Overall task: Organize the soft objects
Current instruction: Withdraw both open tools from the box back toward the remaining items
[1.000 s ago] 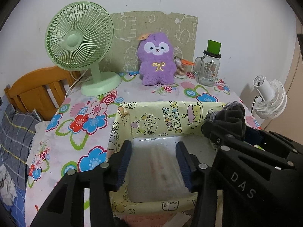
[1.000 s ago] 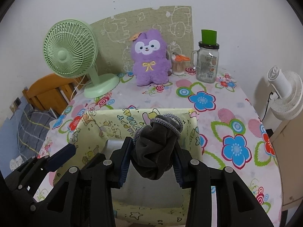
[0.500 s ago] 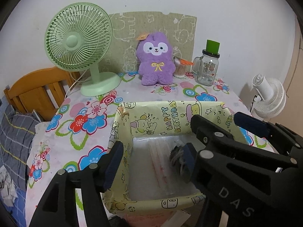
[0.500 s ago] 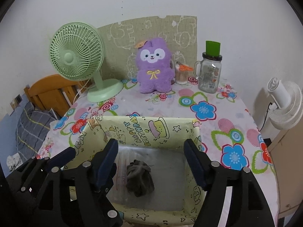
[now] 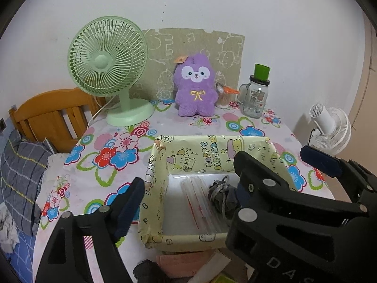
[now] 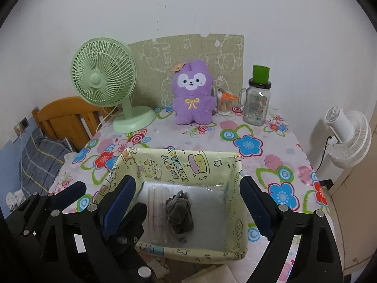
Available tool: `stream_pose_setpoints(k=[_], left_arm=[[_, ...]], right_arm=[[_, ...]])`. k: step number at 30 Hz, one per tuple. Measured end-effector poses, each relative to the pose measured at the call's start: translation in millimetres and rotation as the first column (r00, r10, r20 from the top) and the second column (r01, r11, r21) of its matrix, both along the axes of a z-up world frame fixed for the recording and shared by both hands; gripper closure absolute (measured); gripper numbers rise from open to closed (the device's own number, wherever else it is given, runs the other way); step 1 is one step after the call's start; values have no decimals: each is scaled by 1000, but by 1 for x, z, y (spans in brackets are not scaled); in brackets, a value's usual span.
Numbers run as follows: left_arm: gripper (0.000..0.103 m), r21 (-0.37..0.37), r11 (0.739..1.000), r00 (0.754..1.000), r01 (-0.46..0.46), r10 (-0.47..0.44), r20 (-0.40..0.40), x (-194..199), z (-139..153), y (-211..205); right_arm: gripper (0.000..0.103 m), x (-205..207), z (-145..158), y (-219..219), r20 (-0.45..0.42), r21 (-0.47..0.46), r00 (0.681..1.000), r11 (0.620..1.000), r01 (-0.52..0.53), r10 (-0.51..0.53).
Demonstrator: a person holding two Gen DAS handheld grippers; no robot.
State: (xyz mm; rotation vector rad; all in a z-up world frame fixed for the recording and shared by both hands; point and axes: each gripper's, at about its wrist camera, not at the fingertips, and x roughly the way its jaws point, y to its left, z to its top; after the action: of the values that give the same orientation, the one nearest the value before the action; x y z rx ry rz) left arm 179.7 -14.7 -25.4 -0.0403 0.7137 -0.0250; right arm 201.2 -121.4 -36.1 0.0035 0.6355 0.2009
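A rolled dark grey sock (image 6: 179, 215) lies on the floor of a yellow cartoon-print box (image 6: 183, 164) at the near edge of the table; it also shows in the left wrist view (image 5: 221, 195). A purple plush toy (image 6: 193, 96) sits upright at the back of the table, also seen in the left wrist view (image 5: 195, 87). My right gripper (image 6: 188, 210) is open and empty above the box. My left gripper (image 5: 188, 202) is open and empty, with one finger (image 5: 128, 205) outside the box's left wall (image 5: 153, 184).
A green desk fan (image 6: 106, 82) stands back left. A glass jar with a green lid (image 6: 258, 99) and a cup of cotton swabs (image 6: 225, 105) stand back right. A white fan (image 6: 348, 136) is off the table's right edge. A wooden bed frame (image 6: 68, 115) is at the left.
My right gripper opened and let go of the grey sock, which dropped into the box. Both grippers have drawn back and up, and the left one has opened wider.
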Motion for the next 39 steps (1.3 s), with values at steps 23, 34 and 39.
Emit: stream_pose_setpoints(k=[23, 34, 39], left_arm=[[7, 25, 999, 997, 19, -21, 79, -48, 26, -12], [7, 32, 999, 994, 21, -25, 104, -71, 32, -18], [7, 36, 999, 993, 23, -27, 115, -81, 34, -21]], right_arm=[[7, -54, 23, -7, 57, 6, 998, 1000, -5, 4], [7, -78, 30, -13, 81, 0, 997, 1000, 13, -13], [7, -88, 32, -16, 92, -1, 996, 1000, 18, -18]])
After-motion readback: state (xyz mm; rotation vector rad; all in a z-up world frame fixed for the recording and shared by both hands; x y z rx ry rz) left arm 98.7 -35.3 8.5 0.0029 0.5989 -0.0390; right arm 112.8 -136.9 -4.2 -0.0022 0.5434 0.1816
